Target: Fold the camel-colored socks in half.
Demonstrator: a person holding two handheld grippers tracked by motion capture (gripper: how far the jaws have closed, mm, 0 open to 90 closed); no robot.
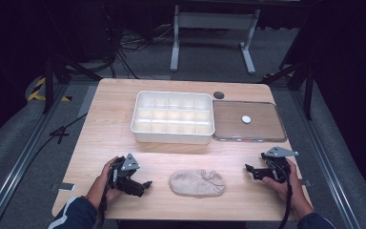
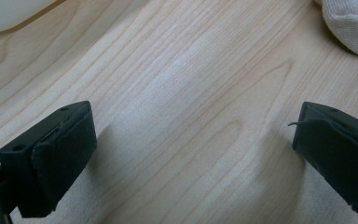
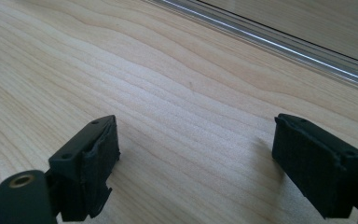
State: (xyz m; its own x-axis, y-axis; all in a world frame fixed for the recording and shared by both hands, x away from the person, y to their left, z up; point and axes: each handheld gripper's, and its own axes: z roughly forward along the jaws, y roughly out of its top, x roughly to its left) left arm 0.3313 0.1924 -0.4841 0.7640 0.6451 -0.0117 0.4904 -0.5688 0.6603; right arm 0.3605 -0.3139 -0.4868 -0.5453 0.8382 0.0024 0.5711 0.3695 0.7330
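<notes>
From the high view we see a light wooden tabletop (image 1: 124,138) carrying a white divided tray (image 1: 173,117) at its far middle, its compartments arranged in three rows. Just beside the tray's right wall lies a clear flat lid (image 1: 248,121) with a small white round disc (image 1: 246,119) on or under it; we cannot tell which. A dark round spot (image 1: 218,95) marks the tabletop near the lid's far left corner. Near the front edge, between the two hands, lies a beige sock (image 1: 197,183), flat and apart from both tools. The left hand-held gripper (image 1: 140,186) rests low at the front left, held by the person's left hand (image 1: 106,179), its jaws pointing toward the sock. In the left gripper view its jaws stand wide apart over bare wood with nothing between them, the sock (image 2: 352,25) at the upper right corner and a white edge, probably the tray (image 2: 9,14), at the upper left. The right hand-held gripper (image 1: 251,171) sits at the front right in the right hand (image 1: 281,181), pointing left. In the right gripper view its jaws are likewise spread and empty above the wood, with the lid's clear rim (image 3: 279,46) crossing the upper right.
</notes>
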